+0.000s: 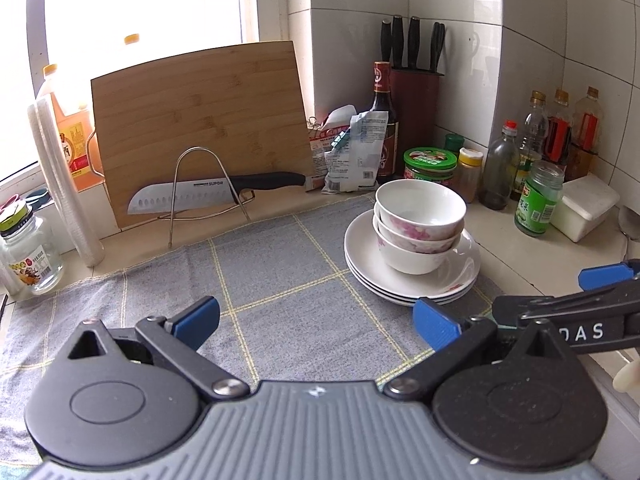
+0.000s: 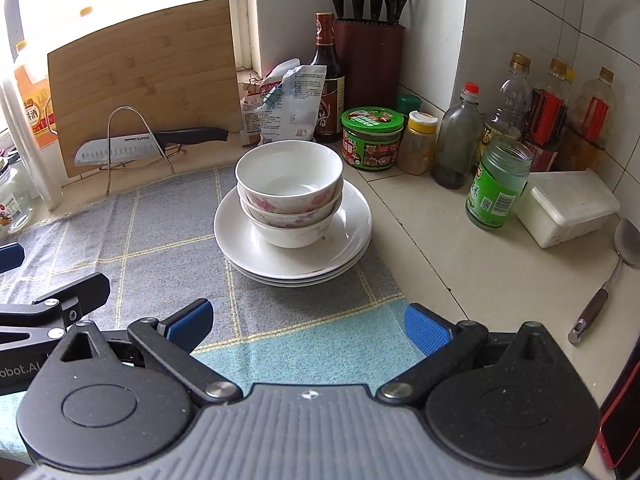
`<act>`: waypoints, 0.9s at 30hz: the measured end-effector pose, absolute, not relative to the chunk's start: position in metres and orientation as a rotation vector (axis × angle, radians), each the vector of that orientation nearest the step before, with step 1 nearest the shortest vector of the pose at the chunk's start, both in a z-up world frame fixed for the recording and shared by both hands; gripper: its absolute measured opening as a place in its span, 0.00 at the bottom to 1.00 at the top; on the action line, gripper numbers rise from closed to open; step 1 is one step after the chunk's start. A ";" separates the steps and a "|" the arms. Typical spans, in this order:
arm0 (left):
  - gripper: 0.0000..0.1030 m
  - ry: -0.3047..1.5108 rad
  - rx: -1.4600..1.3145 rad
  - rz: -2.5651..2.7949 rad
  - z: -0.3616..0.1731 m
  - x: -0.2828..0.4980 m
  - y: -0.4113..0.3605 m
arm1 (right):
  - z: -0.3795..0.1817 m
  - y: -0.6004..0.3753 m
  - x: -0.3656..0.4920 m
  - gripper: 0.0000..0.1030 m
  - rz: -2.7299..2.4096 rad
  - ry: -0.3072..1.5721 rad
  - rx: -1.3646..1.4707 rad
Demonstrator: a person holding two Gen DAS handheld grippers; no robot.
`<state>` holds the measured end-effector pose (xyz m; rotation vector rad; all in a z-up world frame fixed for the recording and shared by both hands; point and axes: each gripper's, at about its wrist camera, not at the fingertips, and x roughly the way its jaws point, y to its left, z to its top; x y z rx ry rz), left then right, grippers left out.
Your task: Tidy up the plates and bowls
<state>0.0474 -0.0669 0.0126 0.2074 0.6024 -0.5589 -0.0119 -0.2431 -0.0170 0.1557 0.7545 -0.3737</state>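
**A lived-in home kitchen corner**

White wall tiles [image 2: 500, 20] meet in a corner above a pale desk [image 2: 424, 240], lit by a window [image 1: 140, 0] at the left. A bamboo cutting board [image 2: 144, 80] leans upright with a chef's knife [image 2: 148, 144] resting on a wire rack [image 2: 128, 140] before it. A dark red knife block [image 2: 370, 60] holds knives and scissors. Sauce bottles [image 2: 328, 76], spice jars [image 2: 420, 140], oil bottles [image 2: 516, 92] and opened packets [image 2: 292, 104] crowd the wall. Stacked bowls [image 2: 290, 192] on plates [image 2: 296, 252] sit on a checked dish cloth [image 2: 152, 236], and a ladle [image 2: 612, 276] lies nearby.
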 end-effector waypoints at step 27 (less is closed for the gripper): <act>0.99 0.596 0.191 -0.564 0.018 0.046 -0.064 | -0.013 -0.241 -0.015 1.00 -0.386 0.750 0.156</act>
